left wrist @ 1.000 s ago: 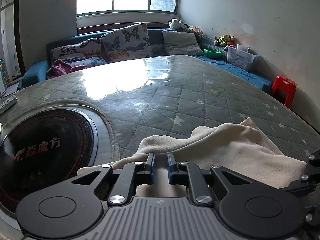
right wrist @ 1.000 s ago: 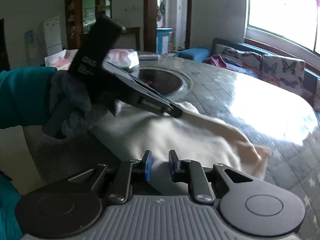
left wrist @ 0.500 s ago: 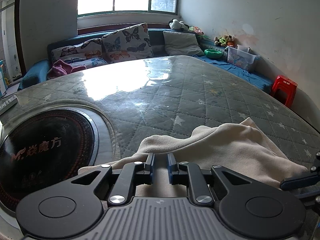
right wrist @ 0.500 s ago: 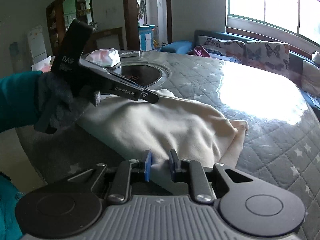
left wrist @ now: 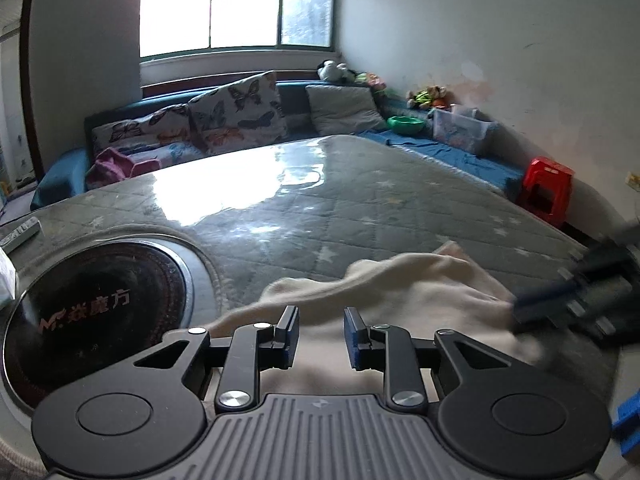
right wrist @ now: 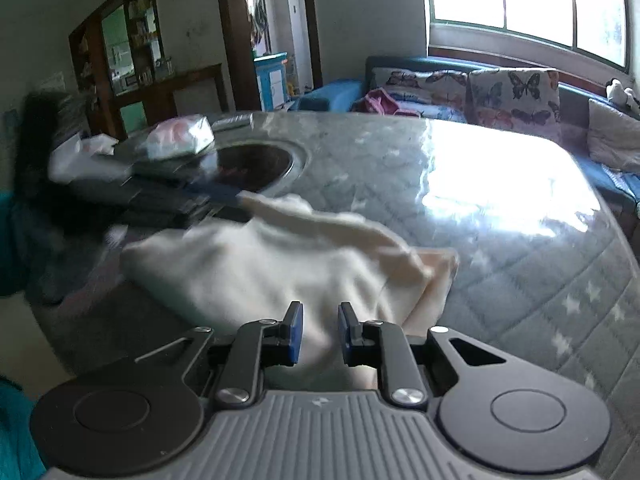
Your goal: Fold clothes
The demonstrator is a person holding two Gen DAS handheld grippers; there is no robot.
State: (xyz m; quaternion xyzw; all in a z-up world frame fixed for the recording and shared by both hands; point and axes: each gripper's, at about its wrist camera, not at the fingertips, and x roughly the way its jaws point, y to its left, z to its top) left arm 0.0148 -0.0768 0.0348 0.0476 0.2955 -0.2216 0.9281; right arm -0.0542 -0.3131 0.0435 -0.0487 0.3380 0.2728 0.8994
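The right gripper point(right wrist: 319, 332) pinches cream cloth point(right wrist: 280, 264) at six o'clock — the blurred left gripper point(right wrist: 216, 196) at ten, jaws opening.
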